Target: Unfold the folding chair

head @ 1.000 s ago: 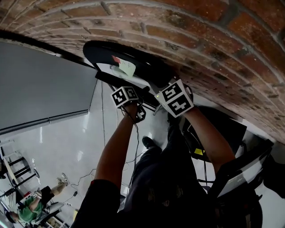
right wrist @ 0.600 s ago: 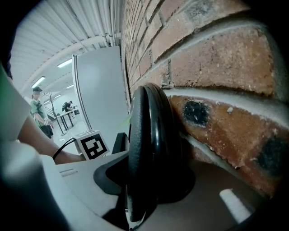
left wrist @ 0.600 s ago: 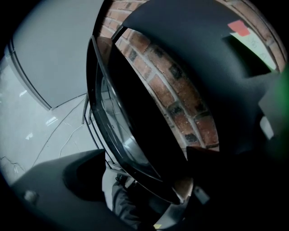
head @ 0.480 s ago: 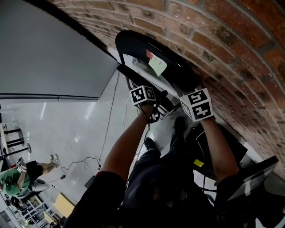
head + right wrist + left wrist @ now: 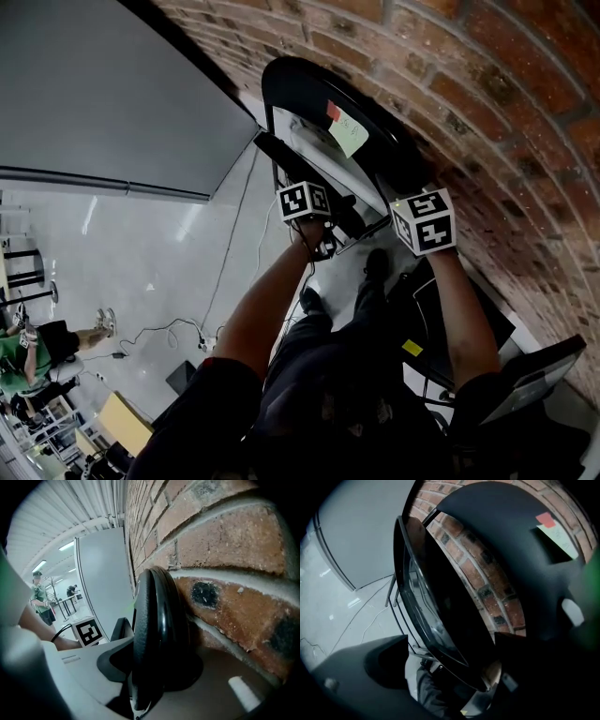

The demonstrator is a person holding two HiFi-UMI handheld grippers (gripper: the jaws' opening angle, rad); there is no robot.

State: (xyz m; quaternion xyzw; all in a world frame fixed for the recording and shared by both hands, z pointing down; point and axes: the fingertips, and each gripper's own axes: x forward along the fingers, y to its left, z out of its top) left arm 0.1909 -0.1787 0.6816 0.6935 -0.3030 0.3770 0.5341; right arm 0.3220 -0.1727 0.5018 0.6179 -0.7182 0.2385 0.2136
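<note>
The black folding chair (image 5: 309, 94) leans folded against the brick wall, with a pale note and a red tag (image 5: 347, 131) stuck on it. My right gripper (image 5: 405, 192) is shut on the rounded edge of the backrest (image 5: 152, 634), which stands between its jaws. My left gripper (image 5: 328, 230) is lower and to the left at the seat panel (image 5: 440, 602). The seat's glossy rim runs between its jaws close to the right one, with a gap of floor showing beside the left one. The backrest (image 5: 511, 550) rises behind the seat.
The brick wall (image 5: 225, 550) is right behind the chair and a grey wall panel (image 5: 122, 103) stands to its left. Cables (image 5: 169, 333) trail over the glossy floor. My shoes (image 5: 314, 300) are below the chair. A person in green (image 5: 23, 352) is far off at lower left.
The head camera has swung, so the chair now sits further right and the grey panel fills more of the view. The left gripper has shifted a little along the seat; the right keeps its grip.
</note>
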